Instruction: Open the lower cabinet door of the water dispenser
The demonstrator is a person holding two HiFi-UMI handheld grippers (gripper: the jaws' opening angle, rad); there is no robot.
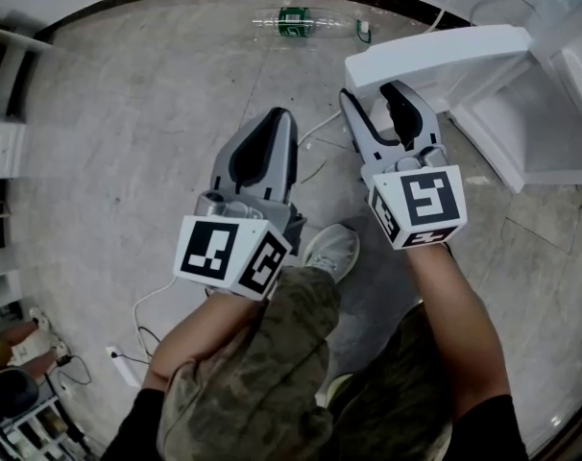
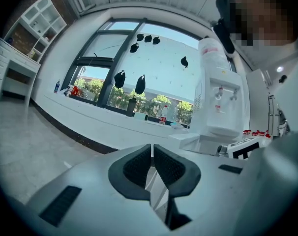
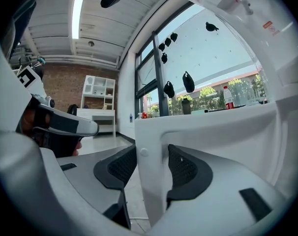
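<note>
Door (image 1: 435, 58) edge sits between the wide jaws of the right gripper (image 3: 151, 163), with both pads against it. The left gripper (image 2: 152, 149) is closed on nothing and is further from the dispenser (image 2: 219, 102). The door stands swung out from the dispenser front, so I judge the opening nearly done. Next, the right jaws should let go and draw back without pushing the door shut.
</note>
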